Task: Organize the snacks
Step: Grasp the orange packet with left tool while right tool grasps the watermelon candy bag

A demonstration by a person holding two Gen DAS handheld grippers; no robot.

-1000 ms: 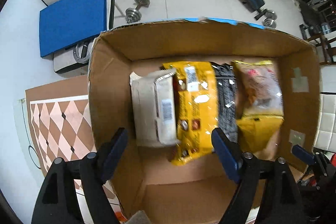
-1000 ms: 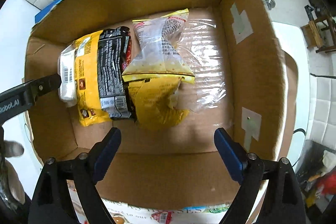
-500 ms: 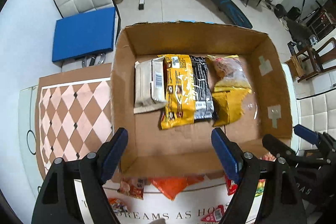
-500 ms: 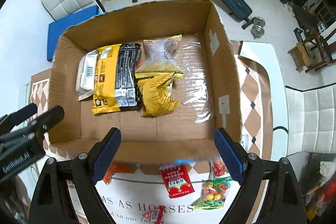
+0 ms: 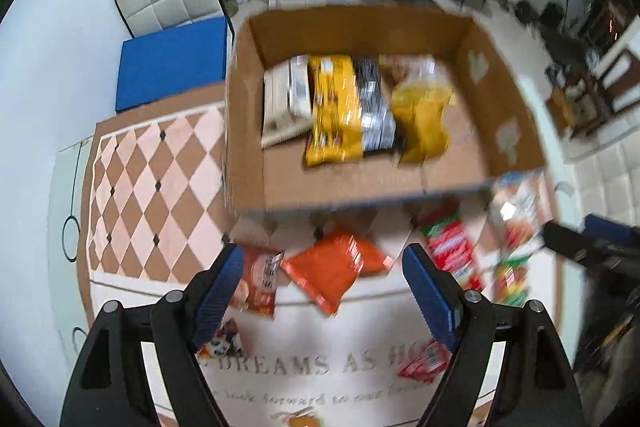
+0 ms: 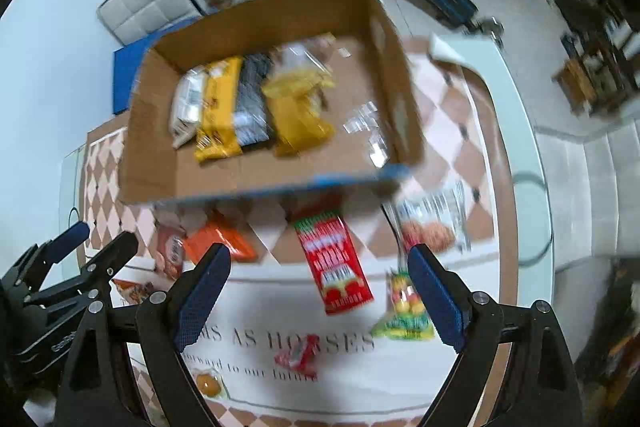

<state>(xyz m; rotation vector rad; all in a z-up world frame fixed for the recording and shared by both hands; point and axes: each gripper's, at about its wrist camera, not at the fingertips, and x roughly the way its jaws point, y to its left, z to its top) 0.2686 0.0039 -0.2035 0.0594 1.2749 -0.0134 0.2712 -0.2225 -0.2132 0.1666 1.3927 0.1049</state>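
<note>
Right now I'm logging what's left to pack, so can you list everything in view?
cardboard box: one, brown, open, on the mat
packets in box: four, white, yellow, black, yellow-clear, side by side
orange packet: one, on mat before the box
long red packet: one, on mat
clear cookie bag: one, near box's right corner
candy bag: one, green-yellow, on mat
small red packet: one, on lettering
checkered mat: one, brown-pink
left tongs: open, empty
right tongs: open, empty
</note>
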